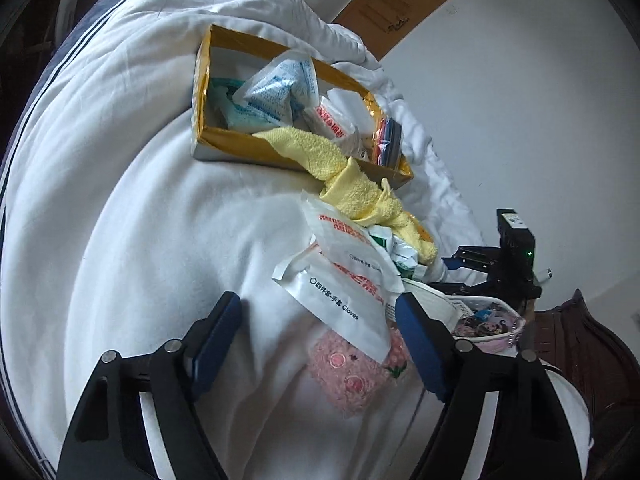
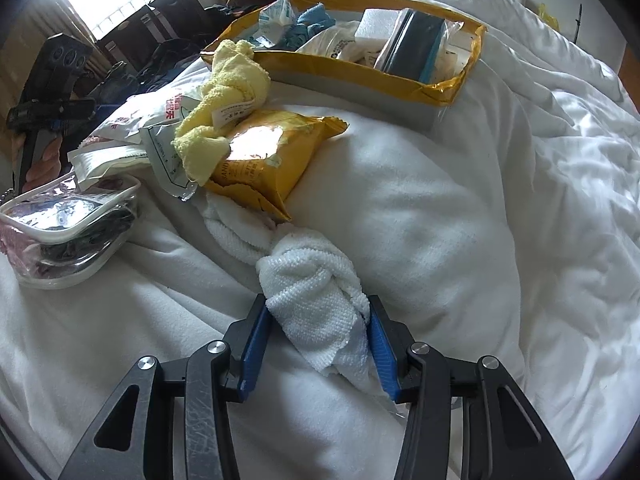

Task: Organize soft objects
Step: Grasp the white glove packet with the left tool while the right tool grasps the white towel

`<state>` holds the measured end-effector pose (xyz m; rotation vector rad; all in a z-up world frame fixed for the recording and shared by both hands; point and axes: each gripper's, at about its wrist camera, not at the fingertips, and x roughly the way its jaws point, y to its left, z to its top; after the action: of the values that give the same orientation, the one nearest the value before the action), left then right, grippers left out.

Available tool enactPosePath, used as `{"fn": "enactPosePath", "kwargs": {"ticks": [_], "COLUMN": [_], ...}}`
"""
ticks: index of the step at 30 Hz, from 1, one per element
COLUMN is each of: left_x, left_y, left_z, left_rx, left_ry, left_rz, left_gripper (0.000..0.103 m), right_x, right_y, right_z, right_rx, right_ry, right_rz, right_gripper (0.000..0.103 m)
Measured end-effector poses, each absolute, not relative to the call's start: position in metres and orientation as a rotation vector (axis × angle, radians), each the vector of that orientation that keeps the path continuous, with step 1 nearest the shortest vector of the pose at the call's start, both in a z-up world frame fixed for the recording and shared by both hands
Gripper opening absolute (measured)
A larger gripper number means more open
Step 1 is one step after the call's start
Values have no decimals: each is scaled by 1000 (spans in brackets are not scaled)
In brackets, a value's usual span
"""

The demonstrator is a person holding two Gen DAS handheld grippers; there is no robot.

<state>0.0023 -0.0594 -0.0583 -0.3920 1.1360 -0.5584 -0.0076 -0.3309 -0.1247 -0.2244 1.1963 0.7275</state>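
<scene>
Knotted white towel (image 2: 316,280) lies on the white duvet (image 2: 460,208) of the bed, and our right hand-held gripper (image 2: 318,344) has its blue pads pressed against the towel's near end on both sides, so we hold it. Just beyond the towel sits a yellow snack packet (image 2: 264,160), with a yellow towel (image 2: 224,92) draped over its far corner and reaching up to the rim of the open cardboard box (image 2: 360,76). Inside the box we see packets, a blue cloth and a dark flat case. At the left edge a clear zip pouch (image 2: 68,224) rests on the duvet.

From the left wrist view, our left hand-held gripper (image 1: 320,332) stands wide, its pads apart on either side of a white glove packet (image 1: 344,296) without pressing it. A pink fluffy item (image 1: 348,376) lies partly under that packet.
</scene>
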Motion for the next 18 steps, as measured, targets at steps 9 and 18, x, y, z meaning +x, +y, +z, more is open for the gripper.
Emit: {"fn": "enactPosePath", "kwargs": {"ticks": [9,18], "left_x": [-3,-1], "left_y": [-74,-74], "left_z": [-58,-52], "left_rx": [-280,-339], "left_ry": [1119,1080], "left_rz": [-525,-559], "left_gripper": [47,18], "right_x": [-9,-16], "right_y": [-324,-321], "right_z": [-126,-121], "right_rx": [-236,-249], "right_ry": [1192,1180], "right_rz": [712,696], "right_gripper": [51,51]}}
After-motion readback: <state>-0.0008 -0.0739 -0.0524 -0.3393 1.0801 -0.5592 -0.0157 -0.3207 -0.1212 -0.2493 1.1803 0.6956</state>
